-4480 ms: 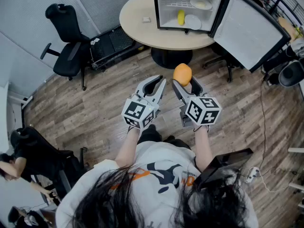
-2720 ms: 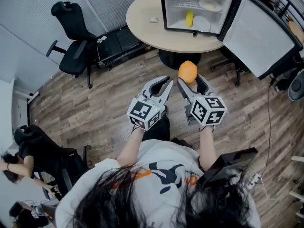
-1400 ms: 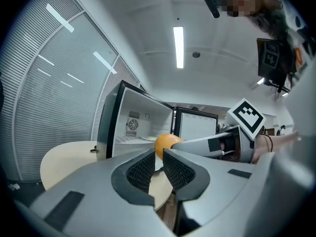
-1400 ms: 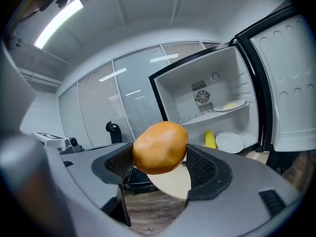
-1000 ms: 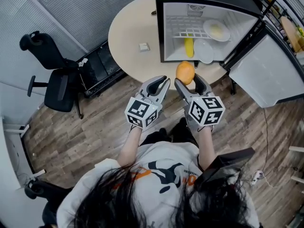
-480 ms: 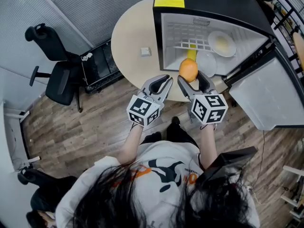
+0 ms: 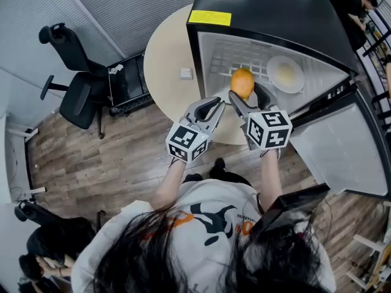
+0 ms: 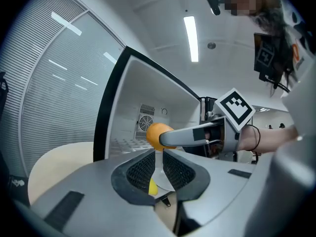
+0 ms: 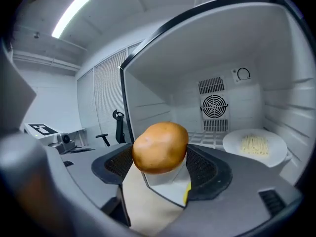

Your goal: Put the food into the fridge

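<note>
A round orange-brown food item [image 7: 242, 82] is clamped between the jaws of my right gripper [image 7: 243, 91], held at the mouth of the open black fridge [image 7: 269, 17]. The right gripper view shows that food [image 9: 160, 147] close up in the right gripper [image 9: 160, 166], with the white fridge interior behind it. My left gripper [image 7: 208, 108] sits just left of it, shut and empty, outside the opening. In the left gripper view, the left gripper [image 8: 159, 160] has its pads almost touching. A plate of noodles [image 7: 285, 73] rests on the wire shelf. A yellow item [image 9: 186, 194] lies lower inside.
The fridge stands on a round beige table [image 7: 166, 66] with a small white object [image 7: 186, 73] on it. The fridge door [image 7: 342, 157] hangs open to the right. A black office chair [image 7: 79, 84] stands at left on the wooden floor. A person [image 7: 36, 249] is at bottom left.
The fridge has come much closer. Both grippers have moved forward, and the right one now holds the orange-brown food at the fridge opening. The left gripper stays shut.
</note>
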Demonstrator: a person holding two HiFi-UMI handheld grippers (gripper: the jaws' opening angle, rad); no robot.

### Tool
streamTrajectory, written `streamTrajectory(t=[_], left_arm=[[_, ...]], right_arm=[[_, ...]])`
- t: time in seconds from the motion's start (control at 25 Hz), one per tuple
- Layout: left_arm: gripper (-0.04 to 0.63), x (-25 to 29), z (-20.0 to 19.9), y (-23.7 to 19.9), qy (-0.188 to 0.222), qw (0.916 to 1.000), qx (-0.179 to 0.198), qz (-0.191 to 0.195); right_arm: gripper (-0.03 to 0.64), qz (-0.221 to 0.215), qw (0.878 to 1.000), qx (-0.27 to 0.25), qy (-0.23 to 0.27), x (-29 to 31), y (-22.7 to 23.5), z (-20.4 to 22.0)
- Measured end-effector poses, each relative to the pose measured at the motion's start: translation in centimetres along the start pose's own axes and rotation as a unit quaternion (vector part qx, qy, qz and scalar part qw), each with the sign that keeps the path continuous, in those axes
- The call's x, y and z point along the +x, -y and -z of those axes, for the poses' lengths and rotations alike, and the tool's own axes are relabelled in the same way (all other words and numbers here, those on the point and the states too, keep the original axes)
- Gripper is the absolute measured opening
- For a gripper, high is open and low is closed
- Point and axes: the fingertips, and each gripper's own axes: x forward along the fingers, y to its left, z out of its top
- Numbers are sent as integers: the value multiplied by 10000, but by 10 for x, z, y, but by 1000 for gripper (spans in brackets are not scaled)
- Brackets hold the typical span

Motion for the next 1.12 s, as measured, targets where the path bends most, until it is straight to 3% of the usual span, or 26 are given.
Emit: streamTrajectory(t=[0.52,1.12], left_arm=[[41,0,6,-16,16,9987,-105,-496],[41,-5,5,-20,-33,9985,-70,-542]], right_arm=[[341,-362,9919,-1109,-502,77,29,-23],[341,-589,9793,-1613,-1070,129,40,-24]])
